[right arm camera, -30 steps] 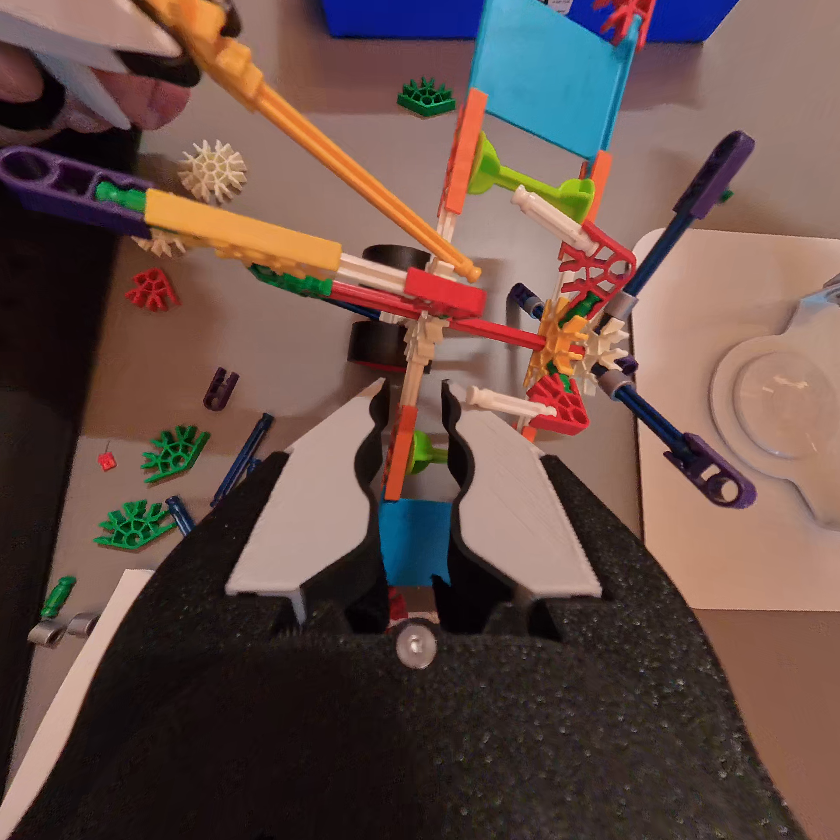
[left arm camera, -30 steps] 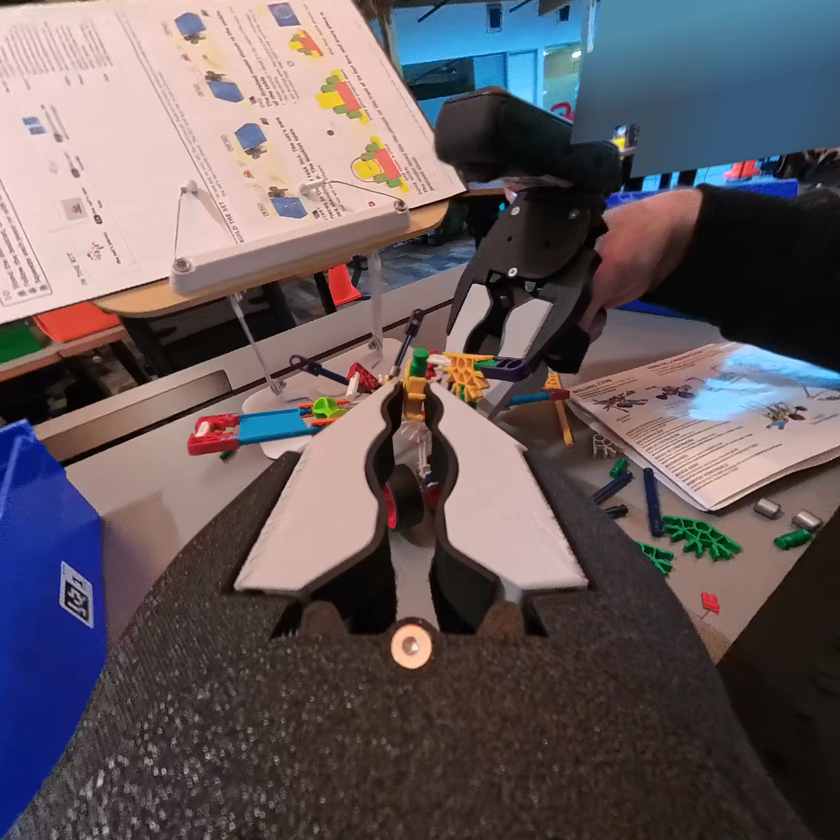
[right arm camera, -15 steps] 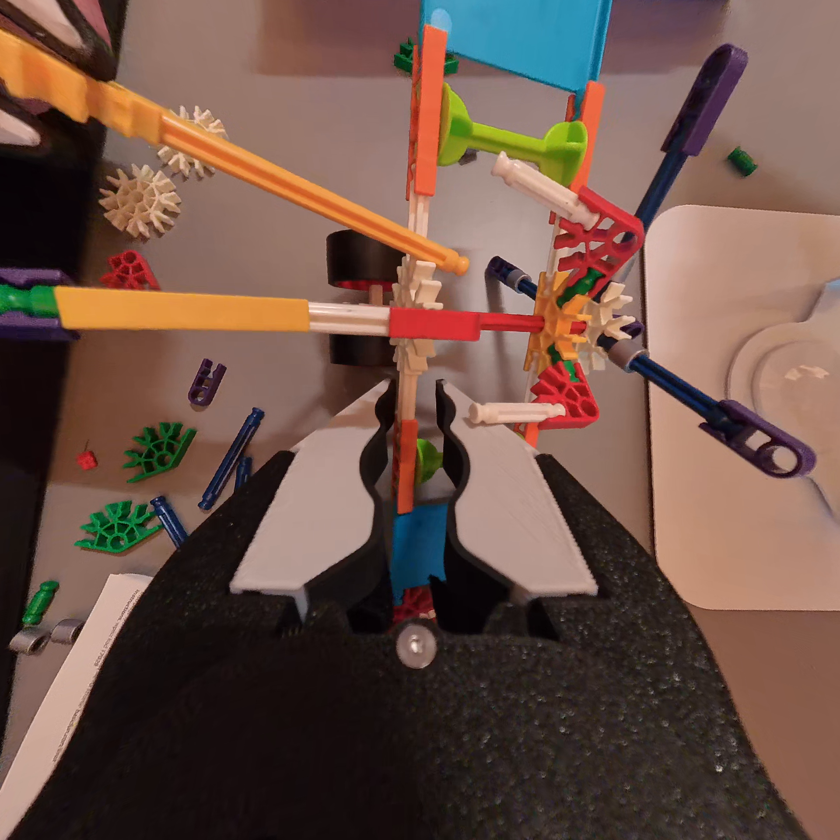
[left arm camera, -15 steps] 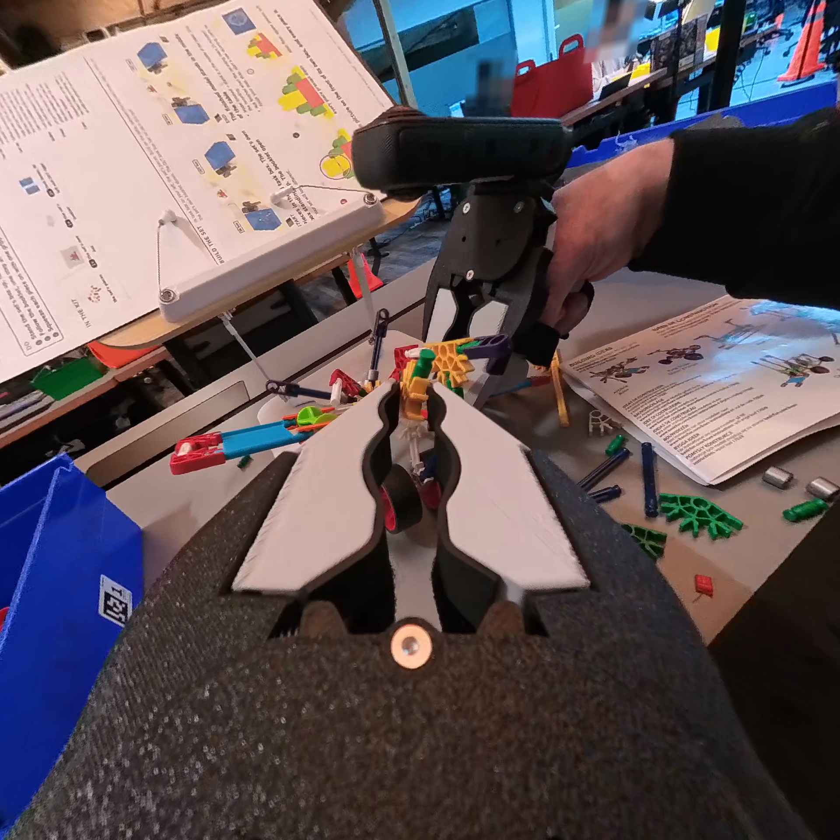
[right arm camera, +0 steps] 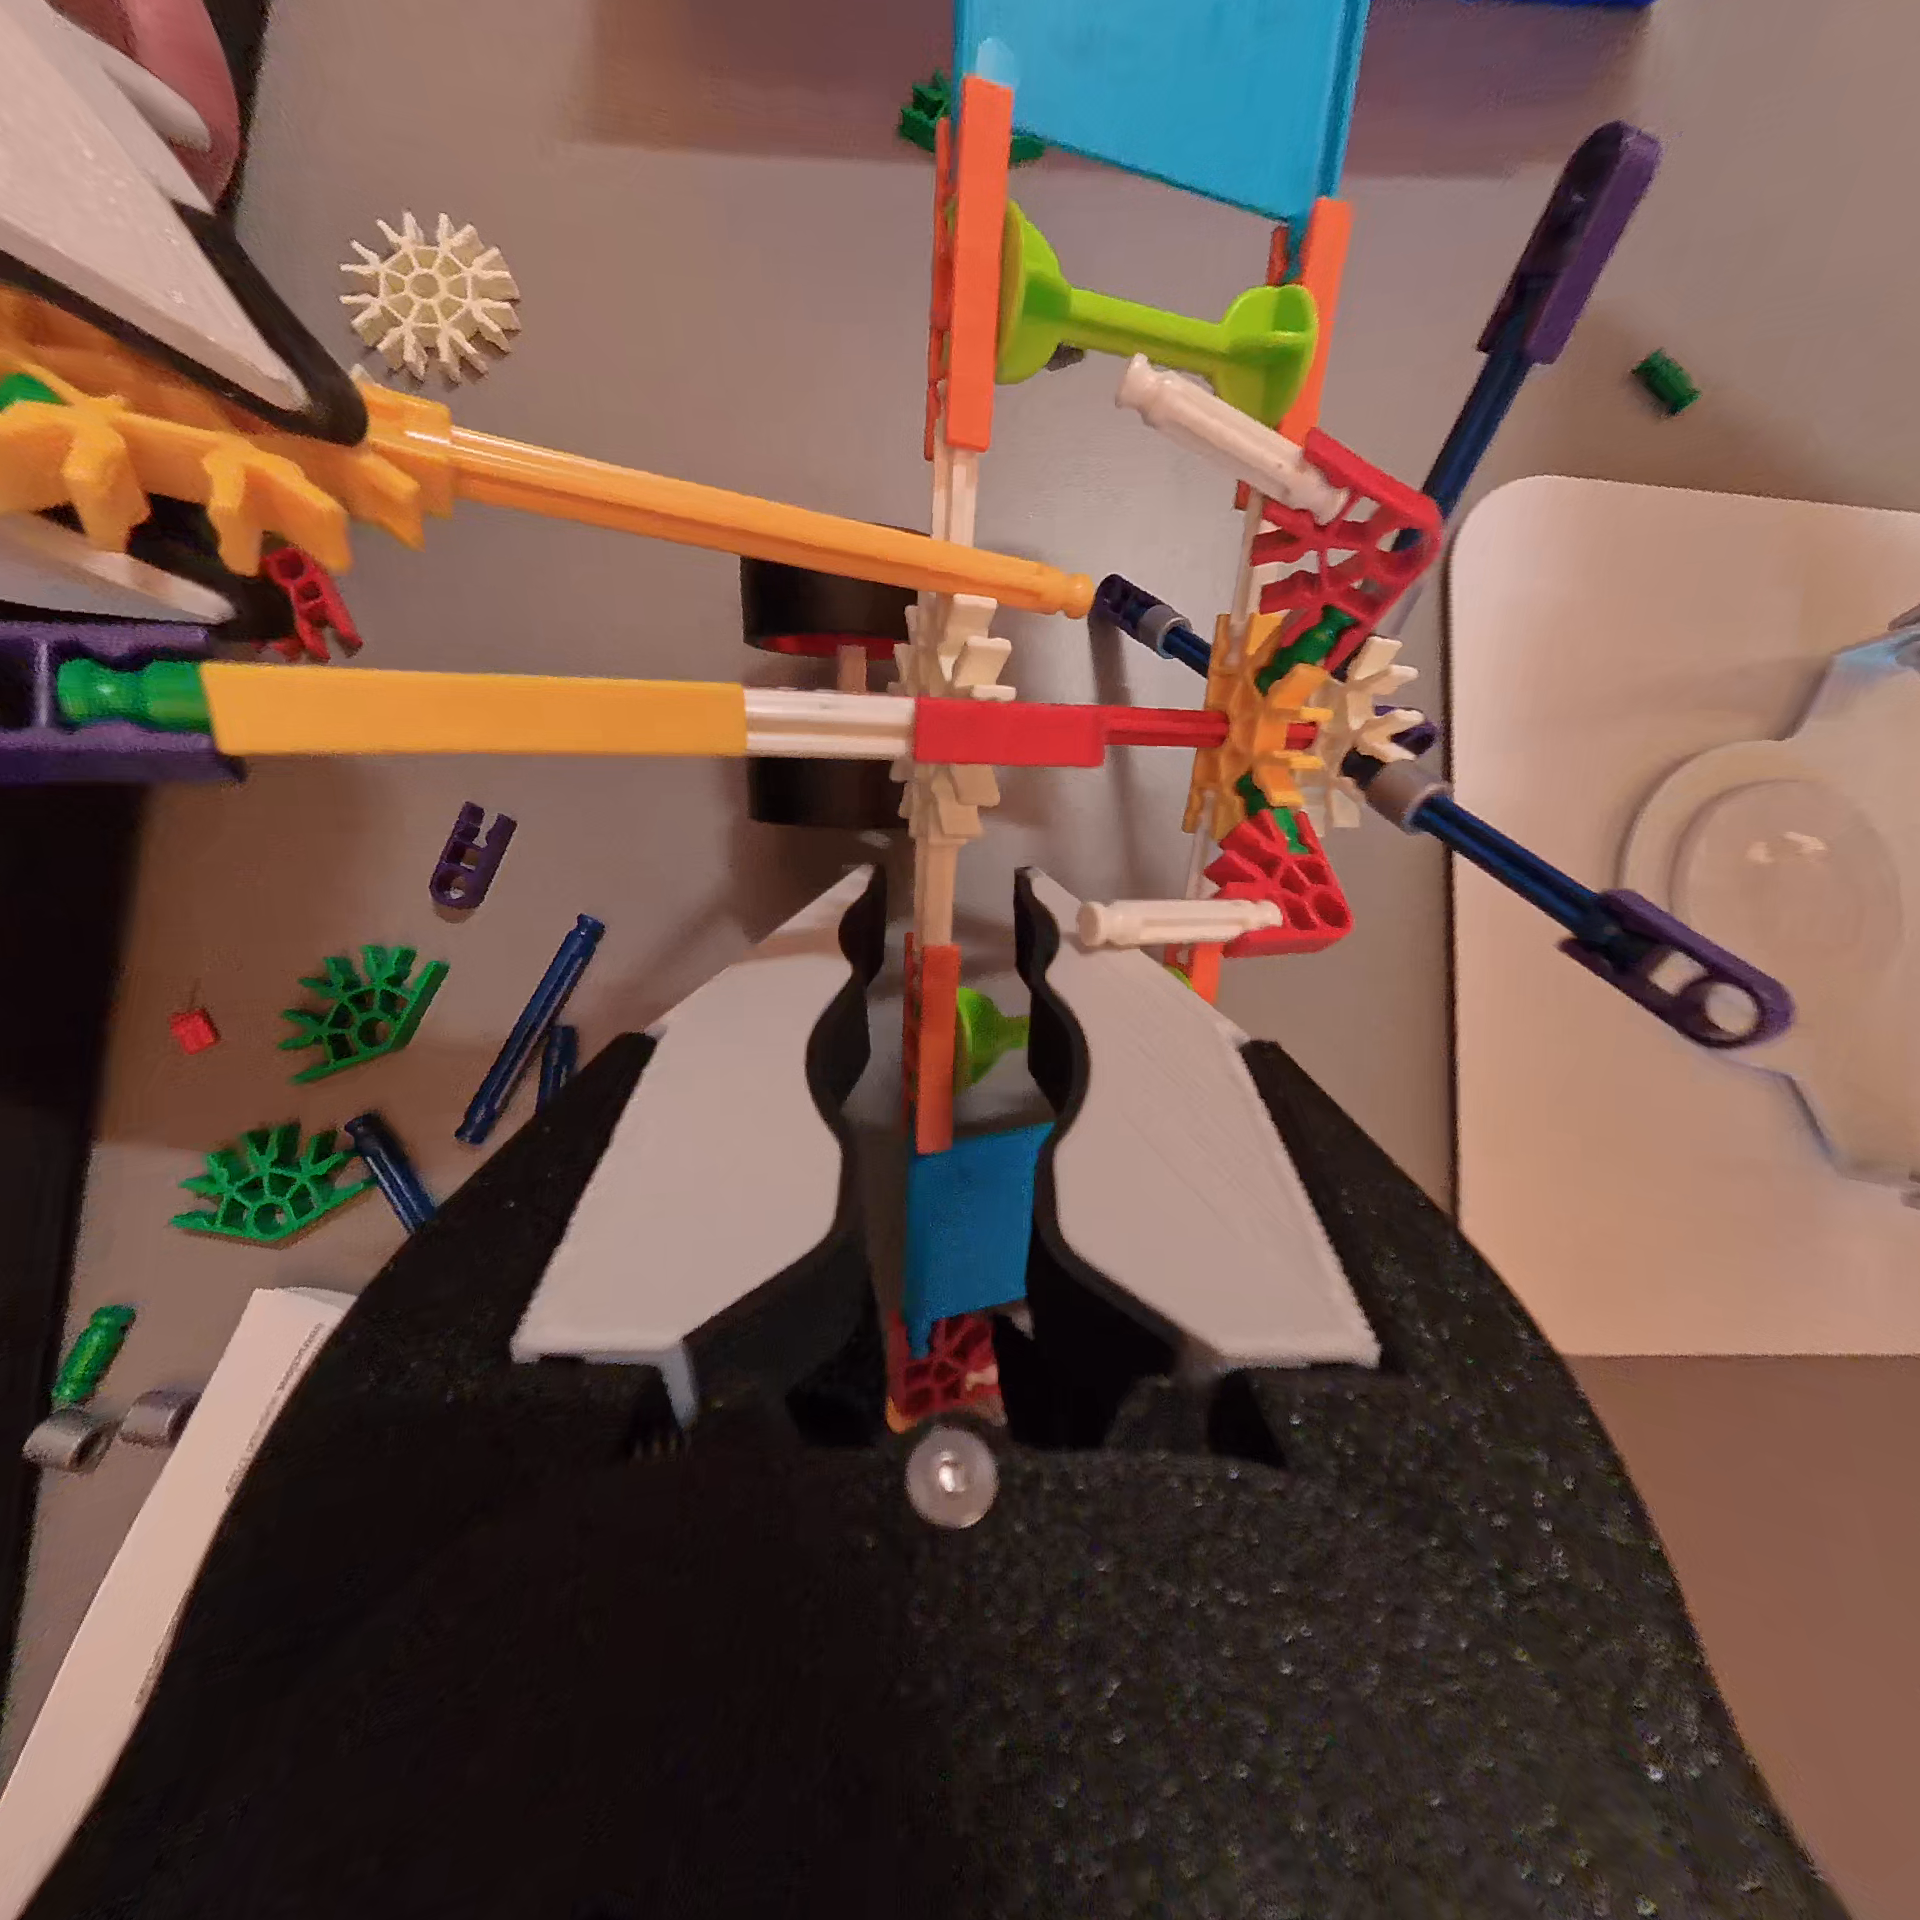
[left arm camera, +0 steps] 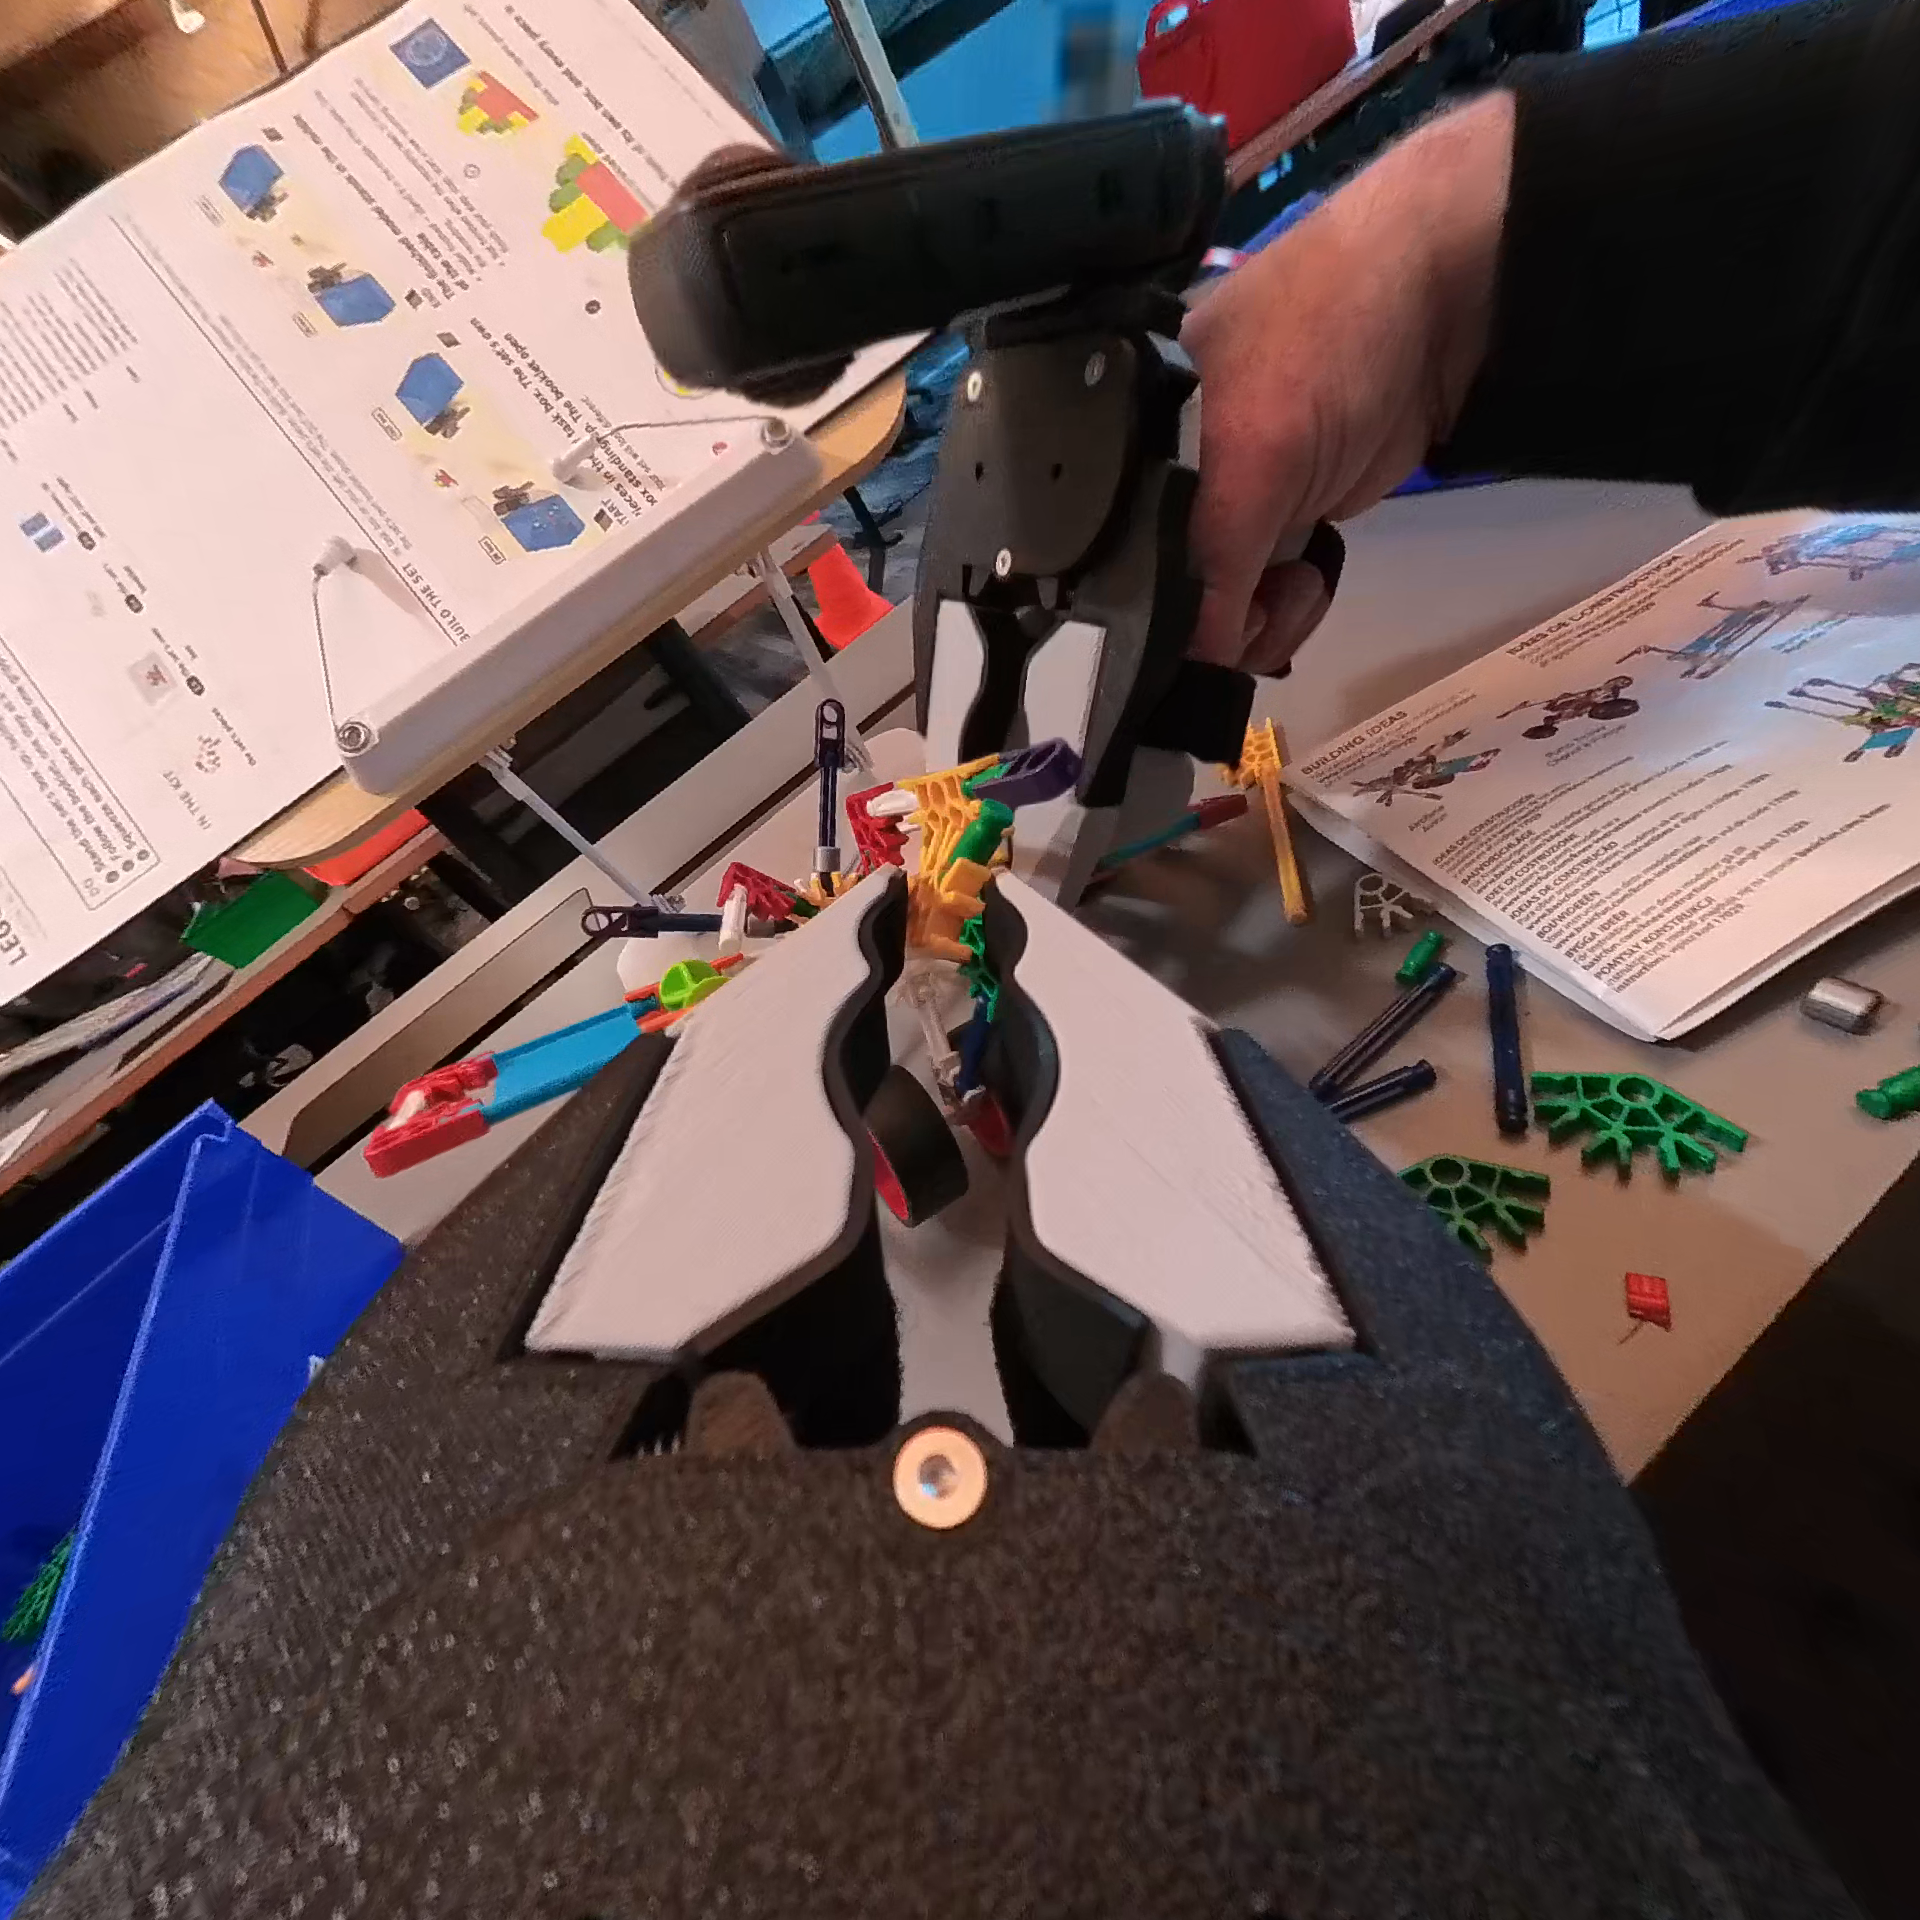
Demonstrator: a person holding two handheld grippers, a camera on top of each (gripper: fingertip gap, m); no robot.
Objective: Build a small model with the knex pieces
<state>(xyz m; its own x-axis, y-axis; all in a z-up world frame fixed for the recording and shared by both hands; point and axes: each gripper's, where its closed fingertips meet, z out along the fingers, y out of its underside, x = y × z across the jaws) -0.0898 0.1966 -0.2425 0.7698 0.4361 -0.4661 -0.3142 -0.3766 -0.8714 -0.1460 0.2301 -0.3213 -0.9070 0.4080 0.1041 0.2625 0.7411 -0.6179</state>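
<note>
A colourful rod-and-connector toy model with blue panels, orange strips and black wheels stands on the grey table. My right gripper is shut on the model's near wing, on its orange strip and blue panel. It shows from the left wrist view, held by a hand and pointing down at the model. My left gripper is shut on a yellow connector with a long yellow rod. The rod's tip lies beside the model's white hub.
A blue bin stands at the left. An instruction sheet on a stand hangs over the back; the stand's white base lies right of the model. A booklet, green connectors, dark blue rods and grey spacers lie around. Tip to tip, the grippers are about 10 cm apart.
My left gripper has come lower and nearer to the model, so the yellow rod lies flatter. The model has turned square to my right gripper. Both grips are unchanged.
</note>
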